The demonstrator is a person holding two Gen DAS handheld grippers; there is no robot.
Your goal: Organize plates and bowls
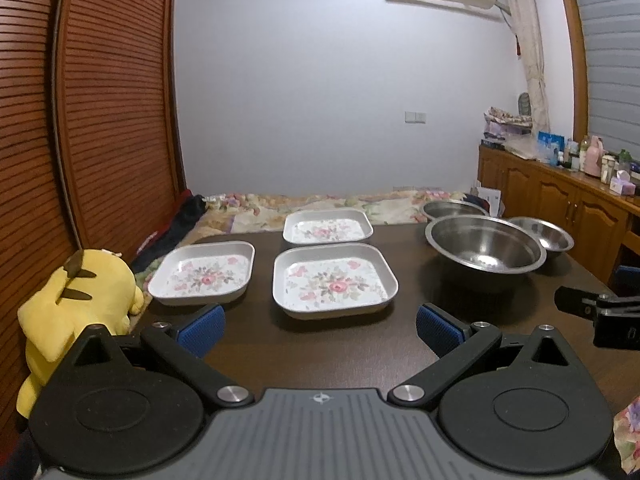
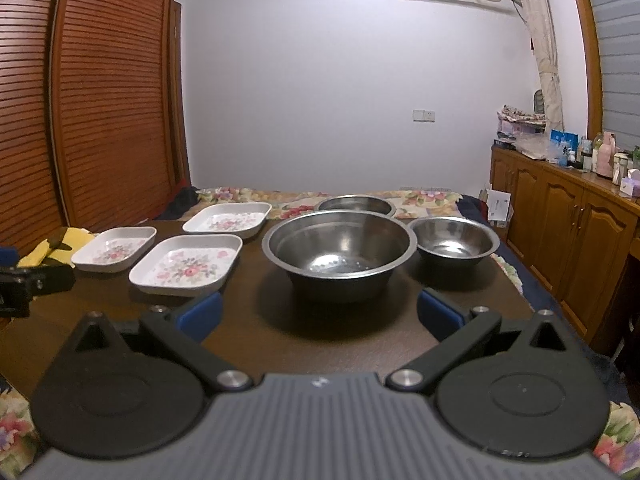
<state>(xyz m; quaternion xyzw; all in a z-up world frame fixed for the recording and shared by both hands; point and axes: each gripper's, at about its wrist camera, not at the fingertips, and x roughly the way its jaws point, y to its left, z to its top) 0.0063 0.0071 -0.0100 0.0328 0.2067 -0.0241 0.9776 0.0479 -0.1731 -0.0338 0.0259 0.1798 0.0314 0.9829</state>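
On the dark brown wooden table (image 1: 320,360) lay three square white plates with pink flower patterns and three round stainless-steel bowls. The left gripper (image 1: 318,322) hovered over the near edge with its blue-padded jaws wide apart and nothing between them. Just beyond its gap sat the nearest floral plate (image 1: 335,281); a second floral plate (image 1: 202,272) lay to the left of that one, and a third floral plate (image 1: 328,225) lay farther back. The right gripper (image 2: 319,312) likewise held its jaws spread and empty, facing the large steel bowl (image 2: 339,254), which stood just past the fingertips and apart from them. A small steel bowl (image 2: 454,241) stood to the right, near the large one. A third steel bowl (image 2: 354,205) stood behind, perhaps touching the large bowl's rim. A yellow plush toy (image 1: 78,300) rested beside the table's left edge.
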